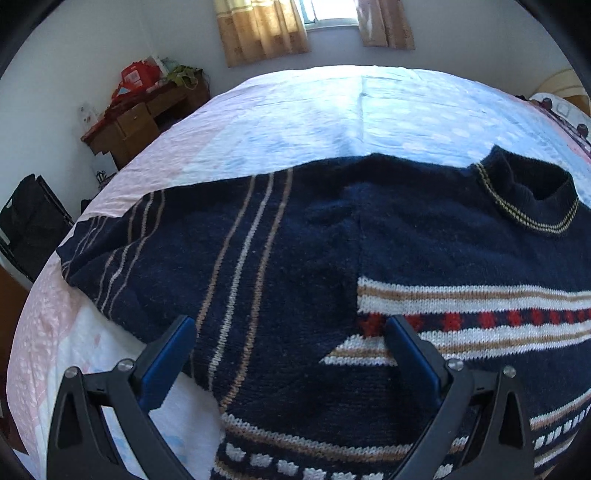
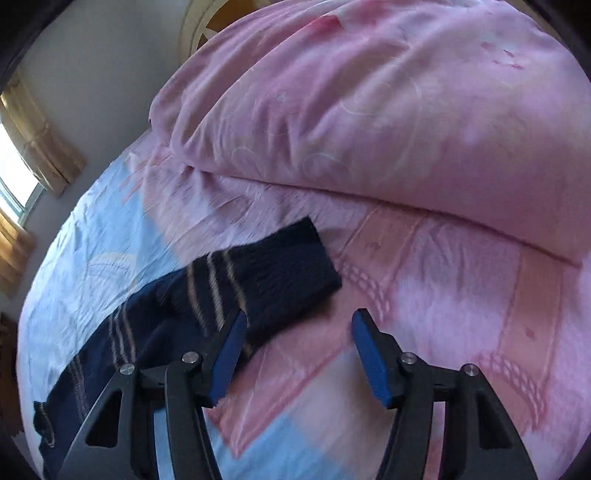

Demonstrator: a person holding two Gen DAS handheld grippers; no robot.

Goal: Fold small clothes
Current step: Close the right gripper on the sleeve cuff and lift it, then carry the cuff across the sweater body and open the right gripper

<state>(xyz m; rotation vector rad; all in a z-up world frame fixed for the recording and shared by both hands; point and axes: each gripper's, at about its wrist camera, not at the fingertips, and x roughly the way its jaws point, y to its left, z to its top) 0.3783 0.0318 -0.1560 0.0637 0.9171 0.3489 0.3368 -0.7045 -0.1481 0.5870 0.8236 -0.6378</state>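
A navy knitted sweater (image 1: 424,236) with white, tan and red bands lies flat on the bed, its collar (image 1: 532,195) at the far right. One striped sleeve (image 1: 236,266) lies across the chest. My left gripper (image 1: 290,321) hovers open over that sleeve, with nothing pinched between its blue pads. In the right wrist view the other sleeve (image 2: 280,273) stretches over the sheet, cuff pointing up and right. My right gripper (image 2: 300,316) stands open just past the cuff, above bare sheet; its left finger (image 2: 229,354) overlaps the sleeve's edge.
A bulky pink duvet (image 2: 388,110) is heaped just beyond the cuff. The pink and blue bedsheet (image 1: 332,110) stretches beyond the sweater. A wooden desk with clutter (image 1: 140,122) and a black bag (image 1: 29,221) stand left of the bed, a curtained window (image 1: 332,14) behind.
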